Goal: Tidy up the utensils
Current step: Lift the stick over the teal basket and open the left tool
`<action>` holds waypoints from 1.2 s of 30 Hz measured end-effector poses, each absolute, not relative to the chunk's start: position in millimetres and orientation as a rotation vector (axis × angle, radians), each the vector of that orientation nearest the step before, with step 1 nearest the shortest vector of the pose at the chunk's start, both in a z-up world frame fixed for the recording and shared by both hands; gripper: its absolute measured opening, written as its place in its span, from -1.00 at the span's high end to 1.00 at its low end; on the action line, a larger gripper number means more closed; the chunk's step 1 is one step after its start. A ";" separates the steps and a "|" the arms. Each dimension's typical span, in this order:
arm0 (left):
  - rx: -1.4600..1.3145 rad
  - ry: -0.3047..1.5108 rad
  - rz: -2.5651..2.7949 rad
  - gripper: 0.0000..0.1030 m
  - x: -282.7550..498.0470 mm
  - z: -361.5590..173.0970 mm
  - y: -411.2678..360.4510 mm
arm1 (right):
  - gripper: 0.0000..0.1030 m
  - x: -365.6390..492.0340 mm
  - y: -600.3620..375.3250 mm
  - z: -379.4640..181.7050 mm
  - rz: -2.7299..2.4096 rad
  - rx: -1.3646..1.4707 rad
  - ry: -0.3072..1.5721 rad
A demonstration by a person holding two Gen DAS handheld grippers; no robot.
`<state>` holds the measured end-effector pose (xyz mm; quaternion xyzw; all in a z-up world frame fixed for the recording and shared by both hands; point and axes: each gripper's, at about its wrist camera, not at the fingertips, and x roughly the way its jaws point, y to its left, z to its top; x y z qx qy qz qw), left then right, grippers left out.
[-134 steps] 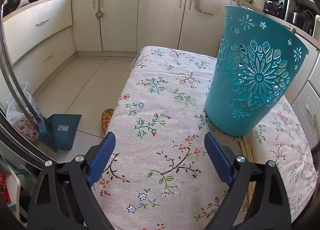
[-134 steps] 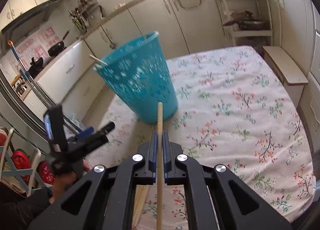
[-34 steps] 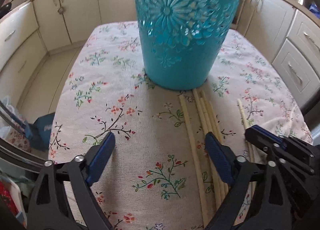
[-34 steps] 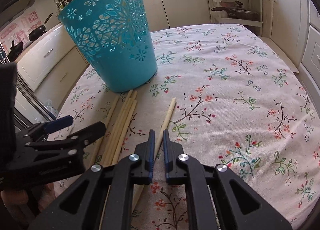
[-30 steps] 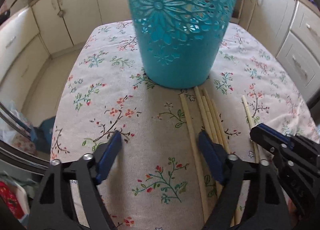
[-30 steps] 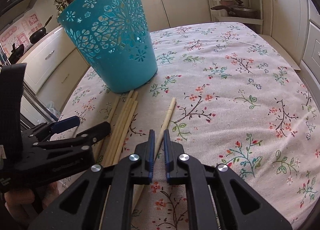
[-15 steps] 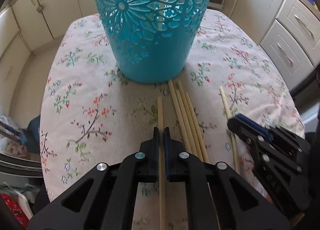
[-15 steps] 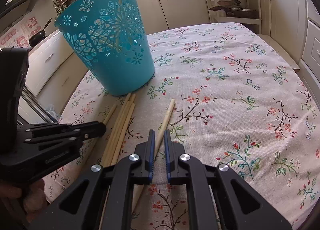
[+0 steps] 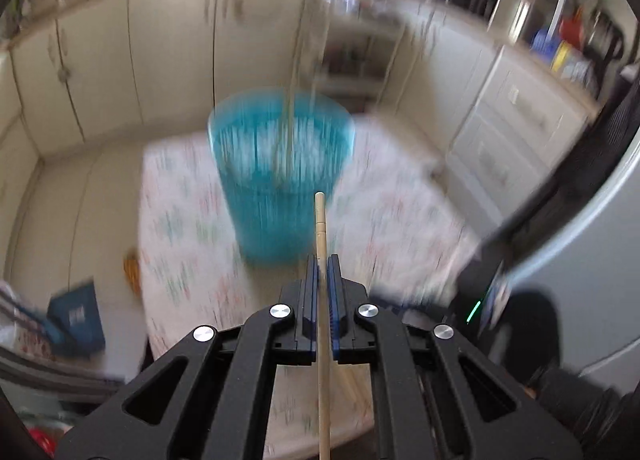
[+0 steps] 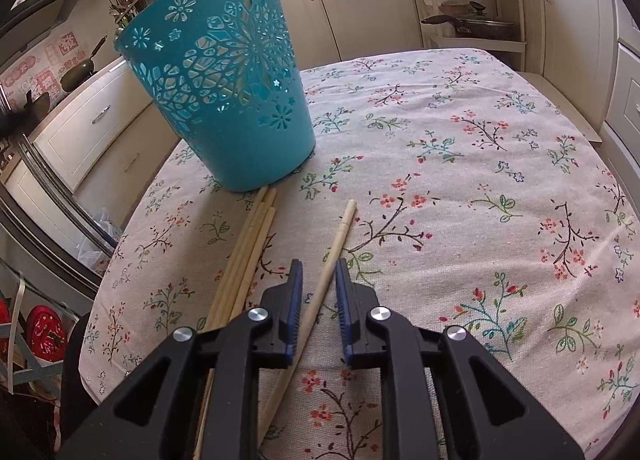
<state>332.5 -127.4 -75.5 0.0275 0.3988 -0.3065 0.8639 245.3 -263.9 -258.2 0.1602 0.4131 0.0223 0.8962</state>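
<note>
up over the table, the left gripper (image 9: 322,260) pinches one chopstick (image 9: 320,219); tip it straight down into the blue basket (image 9: 280,179). the right gripper (image 10: 316,280) sits open around a loose chopstick (image 10: 340,236) on the tablecloth (image 10: 480,179).

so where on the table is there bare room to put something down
The wide stretch of floral tablecloth right of the teal basket and the lone chopstick is bare to the far and right edges. Crowded: the strip in front of the basket, with the chopstick bundle and the right gripper astride the lone one.
</note>
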 end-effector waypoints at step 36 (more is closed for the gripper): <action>0.023 0.538 -0.353 0.62 439.7 -86.6 -171.4 | 0.37 249.4 -263.9 -258.0 0.086 0.357 0.836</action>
